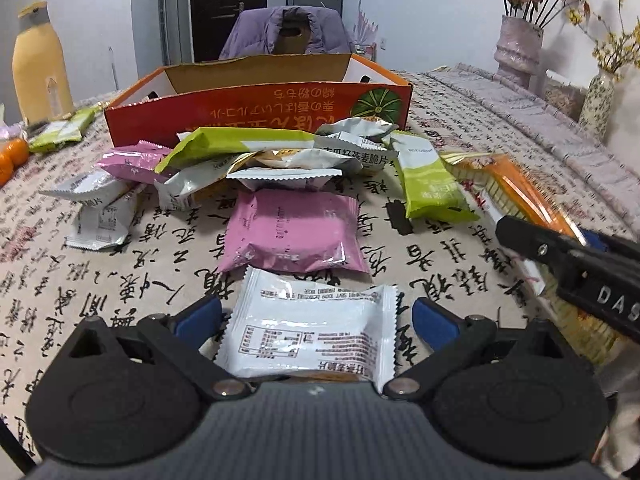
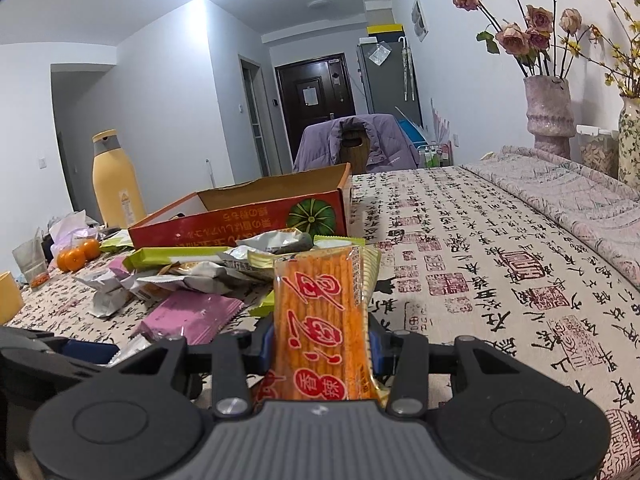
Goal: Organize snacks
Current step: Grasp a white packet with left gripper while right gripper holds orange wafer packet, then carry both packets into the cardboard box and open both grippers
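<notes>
My left gripper [image 1: 316,316] is open, its blue pads either side of a white snack packet [image 1: 312,340] lying on the table. Beyond it lies a pink packet [image 1: 292,232], then a pile of green, white and pink packets [image 1: 256,156] in front of an open orange cardboard box [image 1: 260,108]. My right gripper [image 2: 318,344] is shut on a long orange packet of spicy sticks [image 2: 320,320] and holds it just above the table. That packet [image 1: 520,196] and the right gripper's finger [image 1: 540,240] show at the right of the left wrist view.
A yellow bottle [image 1: 38,64] and oranges [image 1: 12,156] stand at the left. Vases with dried flowers [image 2: 548,108] stand at the far right on a folded cloth. A chair with a purple jacket [image 1: 288,32] is behind the box. The calligraphy tablecloth [image 2: 500,272] covers the table.
</notes>
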Demonstrator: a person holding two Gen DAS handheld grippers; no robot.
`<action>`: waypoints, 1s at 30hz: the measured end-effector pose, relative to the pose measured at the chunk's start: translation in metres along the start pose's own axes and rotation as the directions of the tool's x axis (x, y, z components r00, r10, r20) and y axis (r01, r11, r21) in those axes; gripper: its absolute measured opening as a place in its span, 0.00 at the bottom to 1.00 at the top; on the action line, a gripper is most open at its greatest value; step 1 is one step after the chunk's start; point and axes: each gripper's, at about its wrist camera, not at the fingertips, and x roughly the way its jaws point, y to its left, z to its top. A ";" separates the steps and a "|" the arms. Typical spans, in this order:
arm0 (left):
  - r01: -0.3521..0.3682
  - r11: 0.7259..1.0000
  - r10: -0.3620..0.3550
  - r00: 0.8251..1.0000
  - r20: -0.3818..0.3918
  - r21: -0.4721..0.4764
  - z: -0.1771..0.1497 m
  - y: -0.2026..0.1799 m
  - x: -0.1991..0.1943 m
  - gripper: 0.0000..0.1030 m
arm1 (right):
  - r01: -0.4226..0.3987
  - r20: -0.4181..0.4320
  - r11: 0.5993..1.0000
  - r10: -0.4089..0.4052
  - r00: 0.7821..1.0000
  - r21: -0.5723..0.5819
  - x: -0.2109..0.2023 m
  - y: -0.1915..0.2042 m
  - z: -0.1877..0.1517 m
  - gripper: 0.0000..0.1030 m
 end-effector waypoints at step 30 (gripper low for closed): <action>0.032 0.999 -0.034 0.997 0.064 0.024 -0.008 0.014 -0.025 0.54 | -0.003 0.012 1.000 0.003 1.000 -0.031 -0.016 0.020 0.001 0.41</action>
